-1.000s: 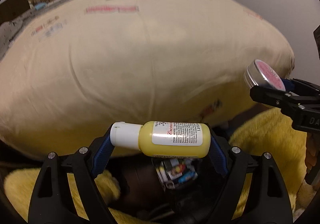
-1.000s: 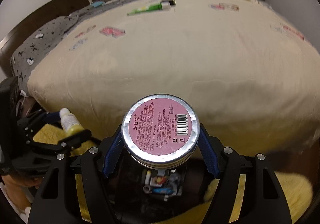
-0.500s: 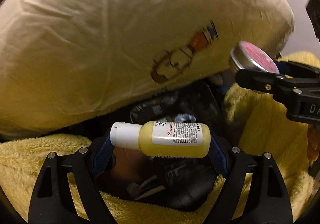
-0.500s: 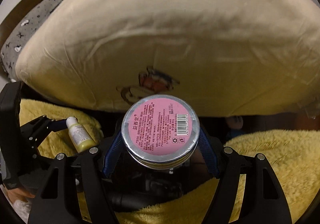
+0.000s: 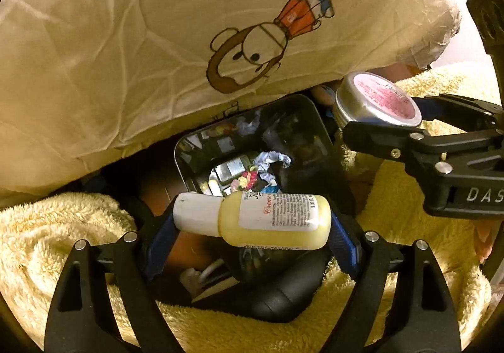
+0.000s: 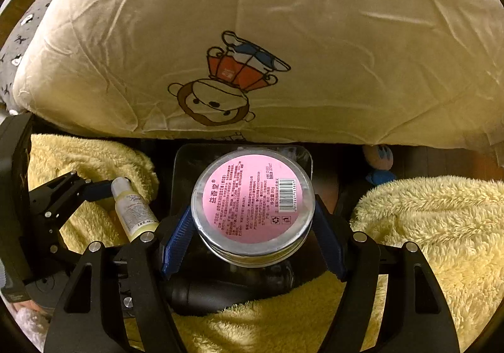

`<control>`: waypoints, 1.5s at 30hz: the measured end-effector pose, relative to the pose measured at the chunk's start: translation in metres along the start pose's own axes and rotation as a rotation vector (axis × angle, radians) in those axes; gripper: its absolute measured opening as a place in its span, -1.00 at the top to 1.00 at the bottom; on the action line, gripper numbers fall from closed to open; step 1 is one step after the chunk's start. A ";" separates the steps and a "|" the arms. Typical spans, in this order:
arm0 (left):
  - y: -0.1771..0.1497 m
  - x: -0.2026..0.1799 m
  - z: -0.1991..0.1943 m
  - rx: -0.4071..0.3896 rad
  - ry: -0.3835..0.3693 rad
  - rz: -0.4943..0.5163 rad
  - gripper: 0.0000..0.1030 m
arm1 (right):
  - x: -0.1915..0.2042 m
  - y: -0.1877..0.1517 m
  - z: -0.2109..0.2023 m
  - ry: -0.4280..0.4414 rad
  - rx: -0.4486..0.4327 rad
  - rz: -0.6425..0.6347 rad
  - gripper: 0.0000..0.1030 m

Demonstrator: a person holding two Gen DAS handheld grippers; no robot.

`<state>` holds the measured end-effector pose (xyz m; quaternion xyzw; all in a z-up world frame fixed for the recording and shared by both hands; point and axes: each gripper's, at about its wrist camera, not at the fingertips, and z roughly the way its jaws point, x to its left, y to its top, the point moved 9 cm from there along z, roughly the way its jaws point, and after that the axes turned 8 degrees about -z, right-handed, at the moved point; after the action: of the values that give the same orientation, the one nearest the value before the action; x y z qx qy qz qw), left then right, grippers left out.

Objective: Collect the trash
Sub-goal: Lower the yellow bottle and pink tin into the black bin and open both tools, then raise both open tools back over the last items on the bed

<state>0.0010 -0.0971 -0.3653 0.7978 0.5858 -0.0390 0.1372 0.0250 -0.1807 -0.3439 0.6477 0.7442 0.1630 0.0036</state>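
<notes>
My left gripper [image 5: 252, 223] is shut on a small yellow lotion bottle [image 5: 271, 220] with a white cap, held crosswise by its ends. Below it stands a black trash bin [image 5: 302, 119] with wrappers and small items inside. My right gripper [image 6: 253, 220] is shut on a round metal tin [image 6: 252, 198] with a pink label, held over the same bin [image 6: 184, 160]. In the left wrist view the tin [image 5: 378, 101] hangs at the bin's right rim. In the right wrist view the bottle [image 6: 134, 208] shows at the left.
A cream bed cover [image 5: 126, 37] with a cartoon monkey print overhangs the bin's far side. Yellow fleece [image 5: 47, 242] lies on both sides and in front of the bin. A dark rounded object [image 5: 283, 296] sits at the near side. A small blue toy [image 6: 379, 167] lies right.
Both grippers have sunk and tipped downward. The bed top has left the views and the open bin has come into sight beneath the bottle and the tin. Both grips are unchanged.
</notes>
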 end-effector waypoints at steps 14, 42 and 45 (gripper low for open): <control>0.025 0.018 -0.047 -0.122 0.072 0.026 -0.77 | -0.014 0.045 -0.062 -0.042 -0.198 -0.012 -0.53; 0.266 0.089 -0.200 -0.514 0.205 -0.011 -0.84 | -0.031 0.350 -0.113 -0.166 -0.459 -0.161 -0.66; 0.294 0.099 -0.192 -0.495 0.226 -0.022 -0.84 | -0.027 0.380 -0.098 -0.198 -0.447 -0.203 -0.64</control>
<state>0.2903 -0.0363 -0.1526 0.7330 0.5975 0.1930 0.2616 0.3740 -0.1888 -0.1621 0.5658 0.7469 0.2578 0.2358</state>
